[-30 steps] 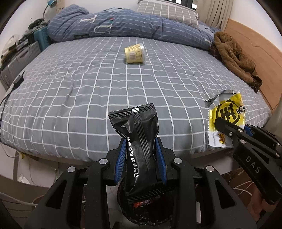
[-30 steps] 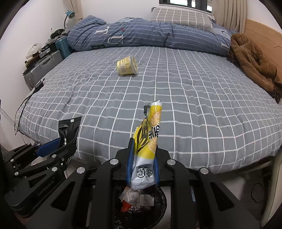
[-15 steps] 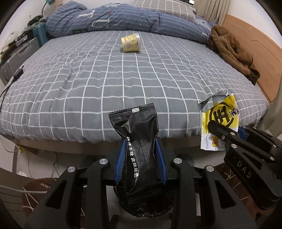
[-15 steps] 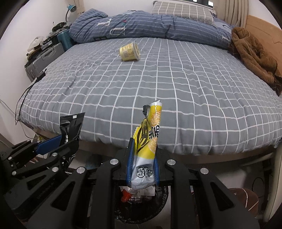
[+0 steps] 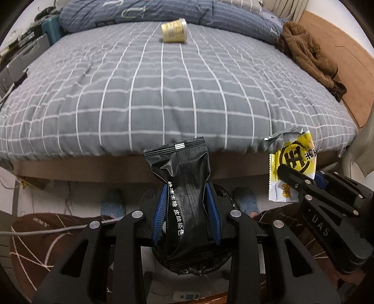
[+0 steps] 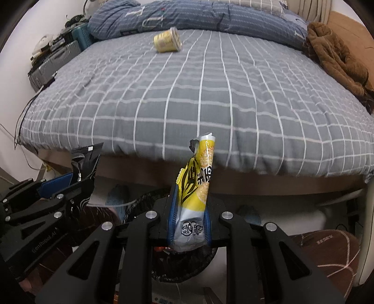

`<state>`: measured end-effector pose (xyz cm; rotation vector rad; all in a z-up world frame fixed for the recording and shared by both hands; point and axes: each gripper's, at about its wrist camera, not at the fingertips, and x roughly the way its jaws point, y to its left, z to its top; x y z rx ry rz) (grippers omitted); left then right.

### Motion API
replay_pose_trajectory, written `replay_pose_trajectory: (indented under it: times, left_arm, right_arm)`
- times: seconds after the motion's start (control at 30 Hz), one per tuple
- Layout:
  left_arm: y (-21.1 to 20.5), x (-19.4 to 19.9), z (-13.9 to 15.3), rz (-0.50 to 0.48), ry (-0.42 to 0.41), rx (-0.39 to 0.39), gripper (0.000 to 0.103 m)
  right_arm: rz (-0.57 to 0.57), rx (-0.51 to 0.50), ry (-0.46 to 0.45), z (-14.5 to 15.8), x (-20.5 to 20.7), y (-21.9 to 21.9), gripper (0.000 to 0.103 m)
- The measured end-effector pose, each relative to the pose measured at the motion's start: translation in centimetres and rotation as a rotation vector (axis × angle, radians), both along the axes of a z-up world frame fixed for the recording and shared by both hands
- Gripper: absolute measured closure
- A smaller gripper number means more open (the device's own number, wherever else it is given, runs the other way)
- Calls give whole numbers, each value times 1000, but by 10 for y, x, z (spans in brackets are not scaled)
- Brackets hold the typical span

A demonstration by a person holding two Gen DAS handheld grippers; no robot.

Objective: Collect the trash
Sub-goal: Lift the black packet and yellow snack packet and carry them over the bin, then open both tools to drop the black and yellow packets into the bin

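Note:
My left gripper (image 5: 186, 198) is shut on a black snack wrapper (image 5: 184, 187) that stands up between its blue pads. My right gripper (image 6: 188, 210) is shut on a yellow snack wrapper (image 6: 197, 187) with a torn silver top. Both hang past the foot of the bed, over a black-lined trash bin (image 6: 140, 203) on the floor, whose rim (image 5: 226, 194) shows behind the black wrapper. In the left wrist view the right gripper (image 5: 303, 180) sits to the right, holding the yellow wrapper (image 5: 292, 163). A yellow cup (image 5: 173, 30) lies on its side far up the bed.
The bed (image 5: 163, 93) has a grey checked sheet, a blue duvet (image 6: 187, 16) at its head and a brown jacket (image 6: 336, 58) on its right side. Suitcases (image 6: 53, 60) stand to the left. Blue slippers (image 5: 112, 203) and brown patterned shapes (image 5: 35, 245) are near the bin.
Both grippers have sunk and drawn back from the bed, each keeping its wrapper. The bed's edge and the floor under it now fill the lower view, and the bin shows more.

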<state>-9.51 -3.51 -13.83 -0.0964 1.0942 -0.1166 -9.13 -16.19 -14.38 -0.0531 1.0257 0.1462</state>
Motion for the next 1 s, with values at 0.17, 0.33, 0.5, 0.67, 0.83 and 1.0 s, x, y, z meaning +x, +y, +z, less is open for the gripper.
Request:
replay_pose_trajectory:
  times: [0.17,0.33,0.5,0.67,0.83,1.0]
  left_arm:
    - [-1,-5,-19,-6,32,1,71]
    - [-1,-8,-41,-8,75,2,71]
    - [2,-5,-64,-14,125,-13,71]
    - [6,1,-86,-7,164,-8,71]
    - [12,10,-104,1,189,-18,71]
    - [25,9,-114,26,204,-7,71]
  right_arm:
    - [11,-4,37,-18,-4,5,85]
    - [16,-3,84,-37,-4,9,84]
    - [19,-11,133,-59,-3,11,84]
    - [17,-23,189,-83,0,13,84]
    - [27,-21,239,-102,8,17,84]
    - [43,-27,257,-114,10,26,83]
